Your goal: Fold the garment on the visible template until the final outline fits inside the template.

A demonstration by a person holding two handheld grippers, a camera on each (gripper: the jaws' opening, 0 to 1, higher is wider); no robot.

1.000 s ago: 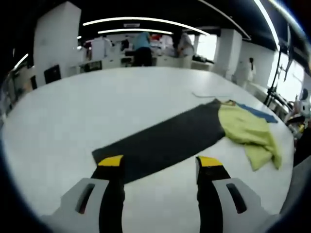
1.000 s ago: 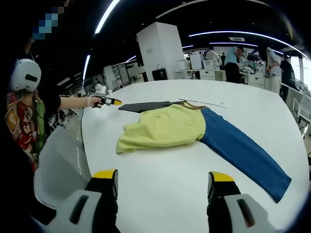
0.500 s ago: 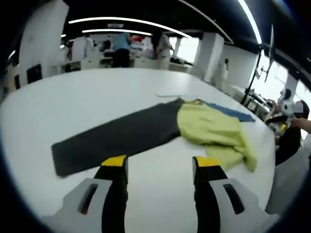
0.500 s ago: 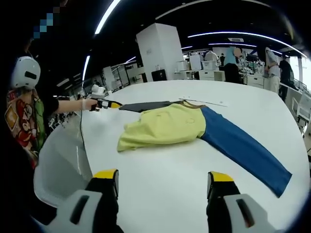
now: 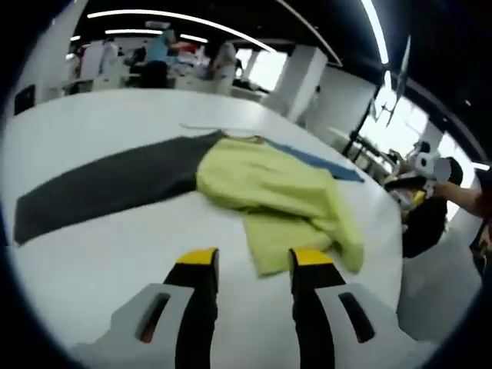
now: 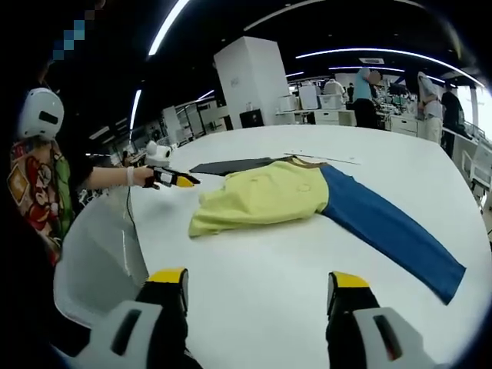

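Fold barely begun: garment (image 6: 277, 196) lies on the table (image 6: 269, 277), yellow body bunched, dark (image 5: 100, 181) and blue (image 6: 388, 231) sleeves spread flat. Left gripper (image 5: 250, 257) near hem, right gripper (image 6: 254, 280) well apart; both jaws apart, empty. No template discernible.

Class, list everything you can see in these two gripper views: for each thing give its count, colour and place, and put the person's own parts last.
garment: one, yellow body with one dark grey sleeve and one blue sleeve, lying spread on the table.
table: one, white, under the garment.
pillar: one, white, behind the table in the right gripper view.
people in the background: several, standing at the far benches.
left gripper: one, black fingers with yellow tips, open, at the yellow hem.
right gripper: one, black fingers with yellow tips, open, above bare table.
person's hand: one, holding the left gripper in the right gripper view.
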